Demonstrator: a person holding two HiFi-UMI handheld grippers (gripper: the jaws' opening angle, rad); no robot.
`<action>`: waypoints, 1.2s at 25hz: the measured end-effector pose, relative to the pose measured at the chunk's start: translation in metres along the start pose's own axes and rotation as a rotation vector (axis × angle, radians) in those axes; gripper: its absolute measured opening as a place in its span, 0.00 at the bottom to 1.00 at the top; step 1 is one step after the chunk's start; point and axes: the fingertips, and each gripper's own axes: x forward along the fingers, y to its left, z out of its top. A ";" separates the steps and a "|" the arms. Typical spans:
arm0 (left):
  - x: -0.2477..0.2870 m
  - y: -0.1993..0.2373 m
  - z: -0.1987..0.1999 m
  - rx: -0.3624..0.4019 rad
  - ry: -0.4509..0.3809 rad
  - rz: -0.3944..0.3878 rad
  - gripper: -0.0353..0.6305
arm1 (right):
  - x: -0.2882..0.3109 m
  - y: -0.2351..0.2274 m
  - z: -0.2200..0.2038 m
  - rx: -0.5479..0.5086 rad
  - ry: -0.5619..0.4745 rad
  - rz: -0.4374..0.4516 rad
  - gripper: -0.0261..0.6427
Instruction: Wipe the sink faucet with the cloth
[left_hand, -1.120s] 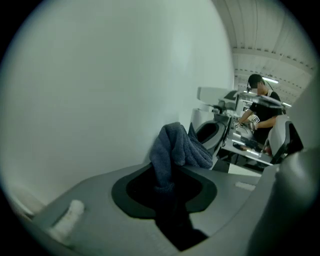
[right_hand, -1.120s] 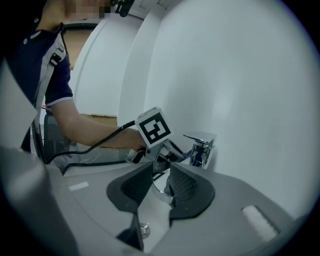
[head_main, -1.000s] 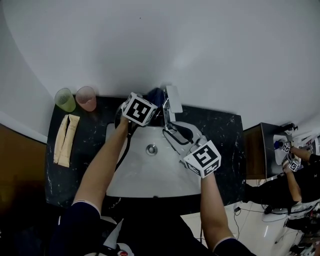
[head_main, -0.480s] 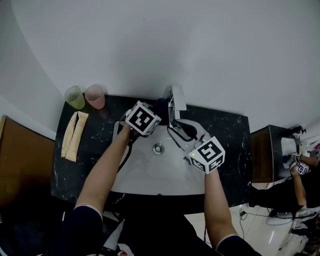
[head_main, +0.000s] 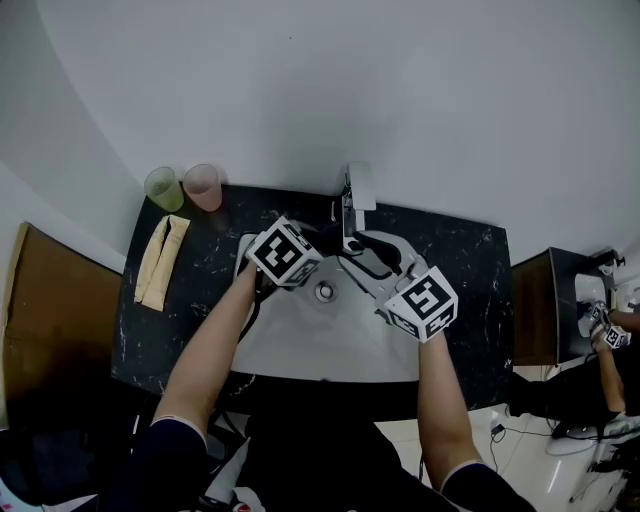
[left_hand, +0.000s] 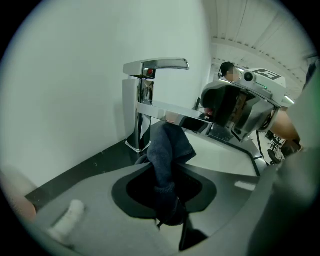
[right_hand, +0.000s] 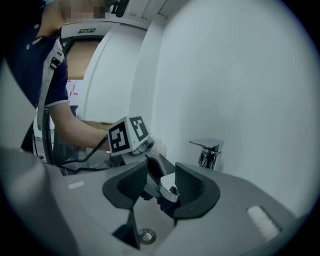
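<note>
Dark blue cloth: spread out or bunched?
Bunched: the dark blue cloth is gathered into a narrow twist in the left gripper's jaws, reaching the chrome faucet.

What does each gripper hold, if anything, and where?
The left gripper pinches the dark blue cloth by one end. The right gripper holds nothing: its jaws have just been opening, the faucet spout tip between them.
</note>
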 end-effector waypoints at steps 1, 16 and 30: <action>-0.002 -0.003 -0.003 0.000 0.003 0.000 0.19 | -0.005 0.002 0.001 -0.001 -0.005 -0.004 0.30; -0.001 -0.060 -0.030 0.107 0.065 -0.105 0.20 | -0.019 0.012 -0.087 0.208 0.138 0.041 0.49; -0.003 -0.006 0.008 0.153 -0.013 0.128 0.27 | 0.015 -0.036 -0.084 0.071 0.193 0.019 0.14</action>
